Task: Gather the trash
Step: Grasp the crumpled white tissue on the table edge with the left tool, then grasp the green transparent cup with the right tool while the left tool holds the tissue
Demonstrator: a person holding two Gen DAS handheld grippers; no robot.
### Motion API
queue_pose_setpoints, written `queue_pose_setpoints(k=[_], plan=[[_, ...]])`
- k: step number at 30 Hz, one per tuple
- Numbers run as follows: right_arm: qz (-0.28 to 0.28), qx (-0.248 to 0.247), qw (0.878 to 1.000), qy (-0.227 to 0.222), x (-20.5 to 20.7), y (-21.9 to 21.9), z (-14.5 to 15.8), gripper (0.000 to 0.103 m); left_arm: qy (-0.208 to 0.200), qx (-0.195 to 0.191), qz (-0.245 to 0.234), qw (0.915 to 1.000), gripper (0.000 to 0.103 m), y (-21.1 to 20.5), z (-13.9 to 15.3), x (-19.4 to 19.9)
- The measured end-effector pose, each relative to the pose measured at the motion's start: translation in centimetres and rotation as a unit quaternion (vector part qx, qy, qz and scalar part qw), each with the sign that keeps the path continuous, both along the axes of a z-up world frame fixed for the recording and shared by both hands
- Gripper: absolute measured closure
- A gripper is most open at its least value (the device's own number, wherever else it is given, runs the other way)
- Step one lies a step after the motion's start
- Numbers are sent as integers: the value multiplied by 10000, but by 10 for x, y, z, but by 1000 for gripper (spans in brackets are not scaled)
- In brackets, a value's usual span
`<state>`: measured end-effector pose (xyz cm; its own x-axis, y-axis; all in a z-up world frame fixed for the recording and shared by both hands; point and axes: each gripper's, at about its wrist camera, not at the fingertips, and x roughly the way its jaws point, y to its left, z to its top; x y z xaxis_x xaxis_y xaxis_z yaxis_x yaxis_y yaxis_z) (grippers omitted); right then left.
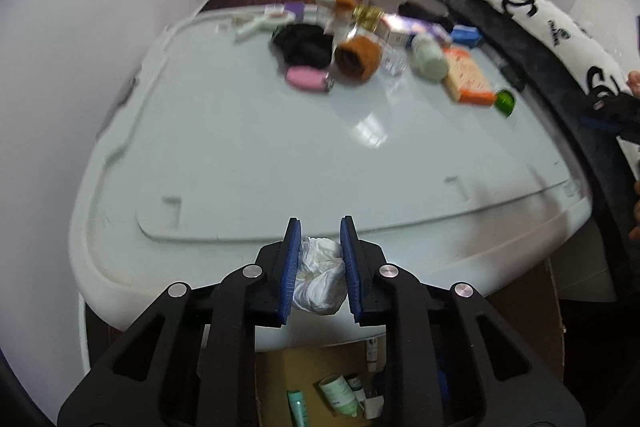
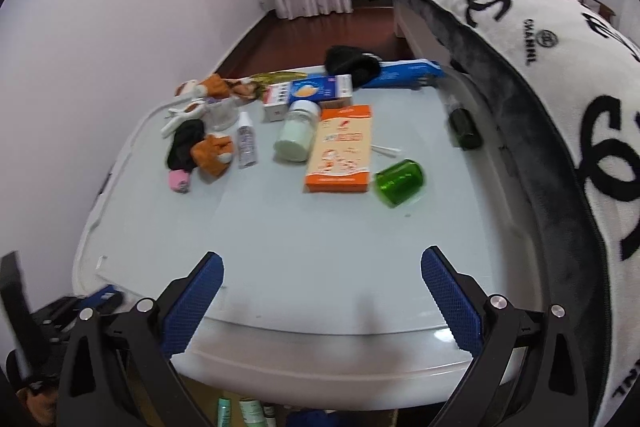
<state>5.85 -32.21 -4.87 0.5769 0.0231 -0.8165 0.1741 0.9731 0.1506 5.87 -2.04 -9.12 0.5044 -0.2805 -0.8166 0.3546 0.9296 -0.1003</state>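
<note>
One wad of crumpled tissue [image 1: 320, 275] is pinched in the left gripper [image 1: 320, 267] at the near table [image 1: 224, 155] edge above the cardboard box [image 1: 280, 367] — soft paper could slip out and miss — right gripper [image 2: 322, 303] spread wide, holding nothing

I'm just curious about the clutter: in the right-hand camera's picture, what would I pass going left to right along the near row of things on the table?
Pink tube → small clear bottle → white jar → orange box → green cup.
</note>
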Motion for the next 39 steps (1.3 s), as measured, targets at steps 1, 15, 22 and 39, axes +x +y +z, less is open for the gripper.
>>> queue_pose_setpoints(k=[1,15,22,39], plan=[[-53,-35,10000,28,1,-4,-1,5,-65,-8,-43,10000,83,-2,6,0],[314,-661,9973,55,60,-36,-42,5,-192,-264,-1222,9920,82,-82,15,-29],[890,-996,9905,338,103,-41,-66,10,-33,-266,-1123,9933,82,-74,10,-21],[900,-570,9925,592,73,-48,-54,53,-140,-263,-1022,9943,82,-71,16,-18]])
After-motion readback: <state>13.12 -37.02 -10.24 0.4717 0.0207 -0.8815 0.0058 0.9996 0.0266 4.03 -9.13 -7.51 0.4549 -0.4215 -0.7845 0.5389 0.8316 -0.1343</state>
